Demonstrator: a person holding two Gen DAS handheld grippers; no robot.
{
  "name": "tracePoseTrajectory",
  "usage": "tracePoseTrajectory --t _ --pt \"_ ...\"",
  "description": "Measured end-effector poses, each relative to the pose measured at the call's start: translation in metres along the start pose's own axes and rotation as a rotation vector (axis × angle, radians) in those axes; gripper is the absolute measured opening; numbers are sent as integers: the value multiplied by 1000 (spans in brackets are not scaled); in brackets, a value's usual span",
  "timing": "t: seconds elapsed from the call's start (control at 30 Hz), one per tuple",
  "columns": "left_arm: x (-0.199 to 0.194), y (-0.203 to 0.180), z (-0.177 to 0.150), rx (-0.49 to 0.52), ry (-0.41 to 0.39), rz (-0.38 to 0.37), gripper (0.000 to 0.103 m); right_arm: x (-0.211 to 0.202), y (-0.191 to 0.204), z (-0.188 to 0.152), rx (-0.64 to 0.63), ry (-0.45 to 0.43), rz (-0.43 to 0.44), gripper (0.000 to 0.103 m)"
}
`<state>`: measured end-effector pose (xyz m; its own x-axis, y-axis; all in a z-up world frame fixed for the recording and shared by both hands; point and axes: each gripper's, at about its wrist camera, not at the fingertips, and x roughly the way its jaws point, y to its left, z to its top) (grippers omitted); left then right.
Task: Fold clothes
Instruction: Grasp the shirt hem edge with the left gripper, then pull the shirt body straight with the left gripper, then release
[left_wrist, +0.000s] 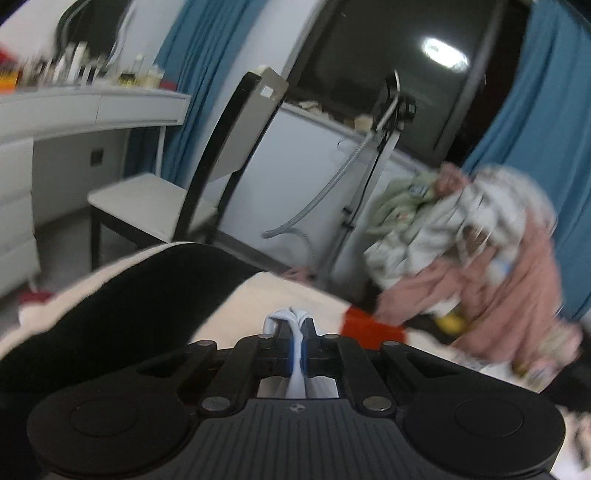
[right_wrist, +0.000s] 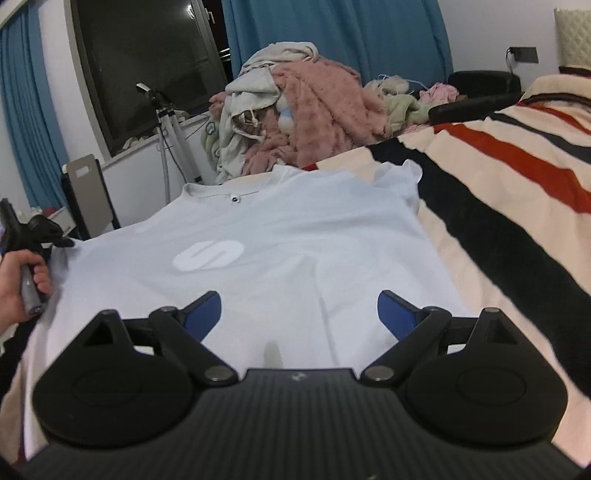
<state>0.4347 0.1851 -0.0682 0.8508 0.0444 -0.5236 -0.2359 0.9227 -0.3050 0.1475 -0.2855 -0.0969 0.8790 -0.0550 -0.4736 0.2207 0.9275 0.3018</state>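
Observation:
A pale blue T-shirt (right_wrist: 280, 236) with a white logo lies spread flat on the striped bed cover (right_wrist: 498, 206), collar at the far end. My right gripper (right_wrist: 299, 314) hovers open over its near hem, with nothing between the blue pads. At the shirt's left edge my left gripper (right_wrist: 61, 240) is seen, held by a hand (right_wrist: 18, 284). In the left wrist view my left gripper (left_wrist: 297, 332) is shut on a bunched fold of the pale shirt fabric (left_wrist: 291, 317), which pokes out past the fingertips.
A heap of pink, grey and green clothes (right_wrist: 295, 110) sits at the bed's far end, also blurred in the left wrist view (left_wrist: 461, 251). A chair (left_wrist: 155, 206), a dresser with bottles (left_wrist: 88, 107), a tripod (right_wrist: 170, 133) and blue curtains (right_wrist: 332, 37) stand beyond the bed.

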Motion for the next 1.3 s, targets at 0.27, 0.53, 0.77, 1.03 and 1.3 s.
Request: tracePoseTrajectory --t 0.27,0.53,0.77,1.03,1.3 --pt "-25 11 -25 60 111 -48 52 1 5 4 -50 -20 5 93" --pt "-173 70 -96 81 301 -201 52 -31 14 3 -60 -50 66 93" --pt "-251 126 -169 67 513 -267 46 -66 13 -2 -117 -113 -41 93" --pt "-302 141 -189 13 583 -370 45 -104 1 6 -15 -148 -97 93" --pt "-344 135 -247 87 658 -432 47 -132 -8 7 -4 -202 -76 93"
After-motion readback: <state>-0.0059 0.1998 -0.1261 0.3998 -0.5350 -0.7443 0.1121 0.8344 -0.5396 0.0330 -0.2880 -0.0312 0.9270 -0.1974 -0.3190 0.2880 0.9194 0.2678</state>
